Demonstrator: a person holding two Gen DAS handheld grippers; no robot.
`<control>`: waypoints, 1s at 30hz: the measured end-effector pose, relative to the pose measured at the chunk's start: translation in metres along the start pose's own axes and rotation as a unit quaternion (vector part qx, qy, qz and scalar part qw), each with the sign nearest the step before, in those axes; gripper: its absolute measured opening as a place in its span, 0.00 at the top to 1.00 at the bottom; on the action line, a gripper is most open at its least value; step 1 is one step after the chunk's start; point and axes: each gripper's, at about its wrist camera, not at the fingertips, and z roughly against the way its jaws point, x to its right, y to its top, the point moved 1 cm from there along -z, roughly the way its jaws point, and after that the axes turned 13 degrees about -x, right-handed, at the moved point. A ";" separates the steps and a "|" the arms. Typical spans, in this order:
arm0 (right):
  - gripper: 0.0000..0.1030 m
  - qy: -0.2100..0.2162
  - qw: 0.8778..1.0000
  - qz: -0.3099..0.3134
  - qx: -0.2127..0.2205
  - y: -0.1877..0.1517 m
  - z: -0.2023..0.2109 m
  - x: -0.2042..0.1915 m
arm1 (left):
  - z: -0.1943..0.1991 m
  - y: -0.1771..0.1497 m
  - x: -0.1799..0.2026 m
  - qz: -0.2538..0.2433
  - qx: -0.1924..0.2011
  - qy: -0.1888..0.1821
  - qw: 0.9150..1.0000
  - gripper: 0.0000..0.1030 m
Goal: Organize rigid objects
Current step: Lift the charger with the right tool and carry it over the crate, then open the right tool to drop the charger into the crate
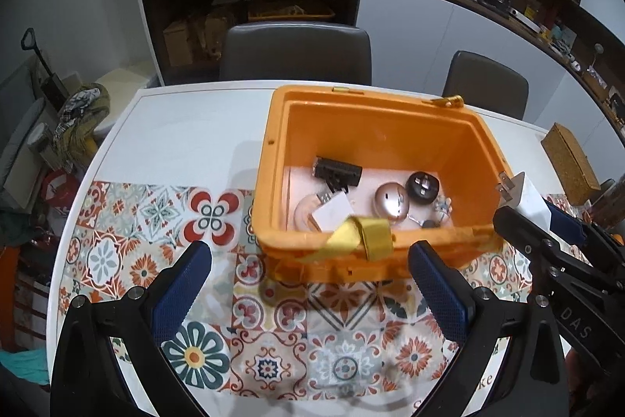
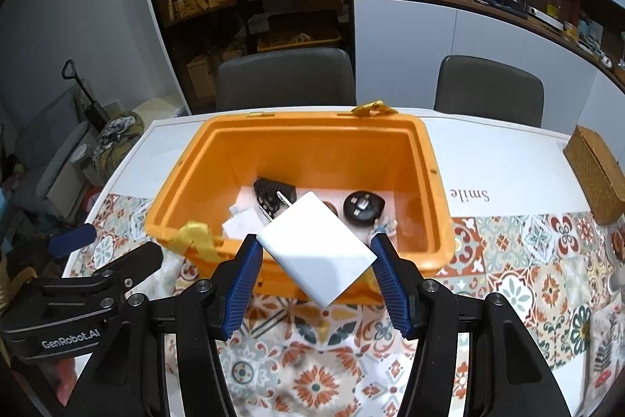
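"genrobot.ai" stands in white on the black left gripper [image 2: 117, 253] body; "das" on the right gripper [image 1: 519, 217] body; "smile", upside down, on the white table [image 2: 508, 163].

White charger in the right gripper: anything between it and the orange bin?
Nothing visible blocks it. The right gripper holds the white charger just short of the orange bin, whose top is open with no lid over it. The left gripper stands open off to the side. Small items lie on the bin floor, with bare patches between.
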 end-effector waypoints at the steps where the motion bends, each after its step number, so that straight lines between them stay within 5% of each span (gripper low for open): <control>1: 0.44 -0.003 1.000 -0.001 -0.002 0.005 -0.002 0.001 | 0.000 0.004 0.001 0.000 0.002 0.001 1.000 0.00; 24: 0.43 -0.030 0.998 0.003 -0.052 0.044 -0.058 -0.002 | -0.020 0.032 -0.007 0.000 -0.008 0.035 0.999 0.00; 30: 0.33 -0.048 0.998 0.004 -0.041 0.043 -0.055 -0.005 | -0.021 0.030 -0.009 0.000 -0.011 0.041 0.999 0.00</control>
